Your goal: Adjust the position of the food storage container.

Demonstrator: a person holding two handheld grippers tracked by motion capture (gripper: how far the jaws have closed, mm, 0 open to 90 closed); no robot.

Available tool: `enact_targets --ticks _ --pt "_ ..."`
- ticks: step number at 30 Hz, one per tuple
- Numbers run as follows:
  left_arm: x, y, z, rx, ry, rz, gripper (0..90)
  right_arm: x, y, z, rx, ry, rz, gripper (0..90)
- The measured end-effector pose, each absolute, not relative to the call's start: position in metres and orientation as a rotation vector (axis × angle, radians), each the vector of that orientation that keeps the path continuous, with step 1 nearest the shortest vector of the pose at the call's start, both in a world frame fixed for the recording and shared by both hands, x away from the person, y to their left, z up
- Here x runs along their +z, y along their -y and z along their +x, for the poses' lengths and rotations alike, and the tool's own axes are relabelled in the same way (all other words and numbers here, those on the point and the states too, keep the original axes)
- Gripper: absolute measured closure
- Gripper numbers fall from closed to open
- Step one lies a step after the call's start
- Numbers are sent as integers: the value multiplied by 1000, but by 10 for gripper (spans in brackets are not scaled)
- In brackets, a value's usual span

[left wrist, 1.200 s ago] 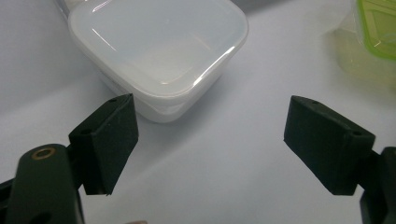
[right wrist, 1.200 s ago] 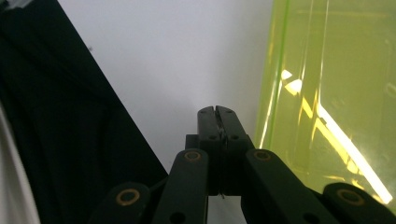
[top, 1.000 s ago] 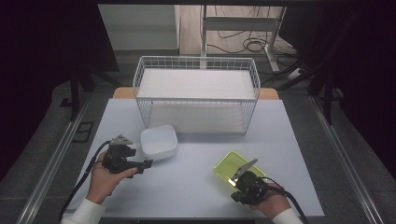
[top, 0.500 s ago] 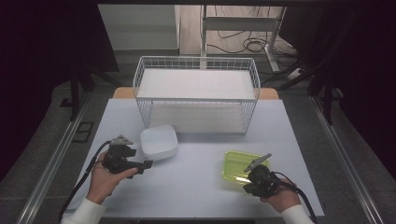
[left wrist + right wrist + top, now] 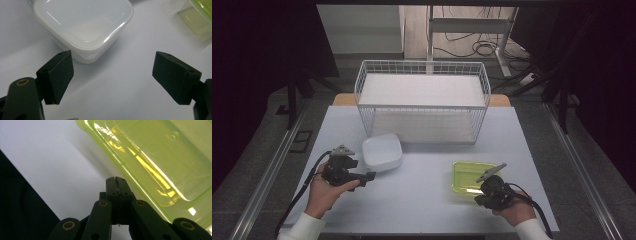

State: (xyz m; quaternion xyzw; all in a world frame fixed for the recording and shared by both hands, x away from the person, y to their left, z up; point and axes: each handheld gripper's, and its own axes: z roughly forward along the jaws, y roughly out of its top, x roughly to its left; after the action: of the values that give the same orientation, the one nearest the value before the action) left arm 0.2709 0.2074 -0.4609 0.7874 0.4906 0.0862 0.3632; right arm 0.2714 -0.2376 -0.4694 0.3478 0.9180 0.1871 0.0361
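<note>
The left tongs (image 5: 112,75) gape apart, the white box (image 5: 83,25) just ahead. The right tongs (image 5: 116,182) are pressed together against the green tub's (image 5: 160,157) near edge.

The yellow-green container (image 5: 160,162) looks like translucent glossy plastic with bright glints along its rim; the white container (image 5: 82,25) is milky, smooth plastic with a soft sheen. The basket (image 5: 422,102) is thin white wire. The table (image 5: 422,200) has a pale matt top. The gripper pads (image 5: 58,75) are dull black, slightly grainy
</note>
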Motion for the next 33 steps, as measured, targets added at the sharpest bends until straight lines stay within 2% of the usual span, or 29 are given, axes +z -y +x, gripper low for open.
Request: enact_targets --ticks 7,19,26,33 --pt "-462 -208 272 227 -1262 2036 171 -450 238 266 705 -2825 1046 889" --pt "-462 -207 272 221 -1265 2031 171 -418 298 290 814 -2523 1339 888" --pt "-462 -208 272 226 -1266 2040 171 -440 323 314 695 -2403 1505 888" --pt "-464 -205 272 218 -1271 2048 170 -457 328 326 648 -2375 1572 889"
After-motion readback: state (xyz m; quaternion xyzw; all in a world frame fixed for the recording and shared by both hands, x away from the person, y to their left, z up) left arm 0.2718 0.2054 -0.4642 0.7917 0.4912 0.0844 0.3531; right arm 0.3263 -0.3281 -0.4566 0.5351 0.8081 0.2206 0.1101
